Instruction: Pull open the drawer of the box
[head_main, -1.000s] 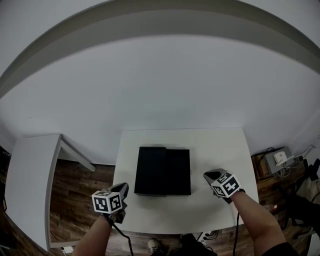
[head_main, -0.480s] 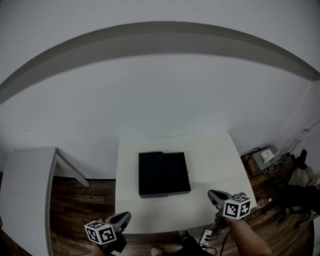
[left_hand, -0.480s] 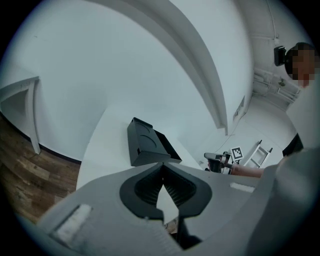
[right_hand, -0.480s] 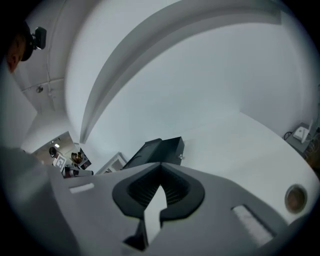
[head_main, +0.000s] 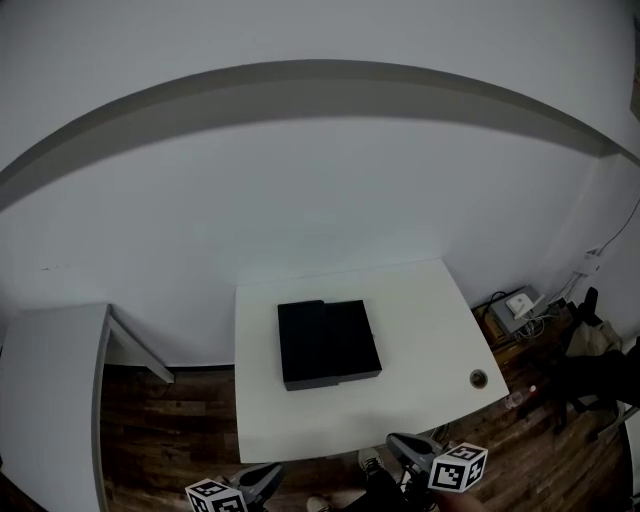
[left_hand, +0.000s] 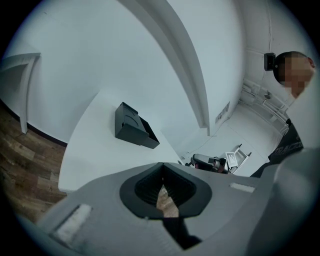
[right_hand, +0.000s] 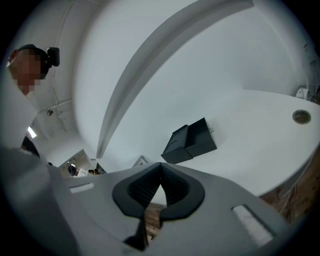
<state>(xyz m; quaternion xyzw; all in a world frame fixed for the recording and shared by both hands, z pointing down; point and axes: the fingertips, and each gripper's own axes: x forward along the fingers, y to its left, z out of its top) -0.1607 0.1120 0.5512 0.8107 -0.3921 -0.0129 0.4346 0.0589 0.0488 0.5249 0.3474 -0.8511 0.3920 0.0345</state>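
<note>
The box (head_main: 303, 345) sits near the middle of the table (head_main: 420, 330), its drawer (head_main: 352, 338) apparently already slid out rightward, so the pull looks done. The left gripper (head_main: 264, 477) and right gripper (head_main: 402, 446) hang beyond the front edge, jaws closed on nothing.

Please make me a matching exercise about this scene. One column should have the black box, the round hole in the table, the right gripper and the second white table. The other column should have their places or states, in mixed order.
Column 1
1. black box
2. round hole
3. right gripper
4. second white table

Column 2
a. fingers together, nothing between them
b. left of the main table, over the wooden floor
c. near the main table's right front corner
d. around the middle of the main table

Pairs: 1-d, 2-c, 3-a, 4-b
</note>
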